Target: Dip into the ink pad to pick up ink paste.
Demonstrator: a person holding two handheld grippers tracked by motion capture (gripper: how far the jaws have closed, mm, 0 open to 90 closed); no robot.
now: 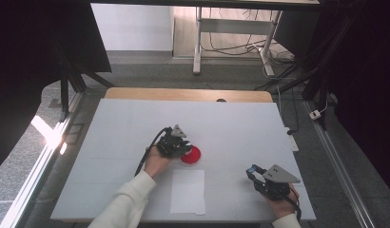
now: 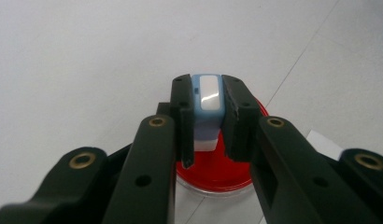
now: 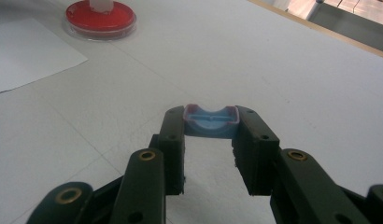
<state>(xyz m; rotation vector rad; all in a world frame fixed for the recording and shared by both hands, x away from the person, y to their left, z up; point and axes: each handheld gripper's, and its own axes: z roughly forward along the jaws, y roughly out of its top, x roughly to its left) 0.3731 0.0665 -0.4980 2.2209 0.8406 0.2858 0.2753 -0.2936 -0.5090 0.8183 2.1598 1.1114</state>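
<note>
My left gripper (image 2: 207, 95) is shut on a small blue-and-white block (image 2: 207, 109), upright between its jaws. The block's white lower end is down on a round red dish (image 2: 217, 173). From above, the left gripper (image 1: 182, 145) sits at the dish's (image 1: 192, 156) left edge, mid-table. My right gripper (image 3: 211, 119) is shut on a small blue cap with a reddish rim (image 3: 211, 123), held just over the table. It (image 1: 253, 173) hovers at the front right. The right gripper view has the dish (image 3: 101, 22) far off, with the white end (image 3: 102, 4) standing in it.
A white sheet of paper (image 1: 188, 191) lies flat in front of the dish near the table's front edge. The white table (image 1: 231, 123) ends in a wooden strip (image 1: 183, 93) at the back. Cables and a desk frame stand on the floor beyond.
</note>
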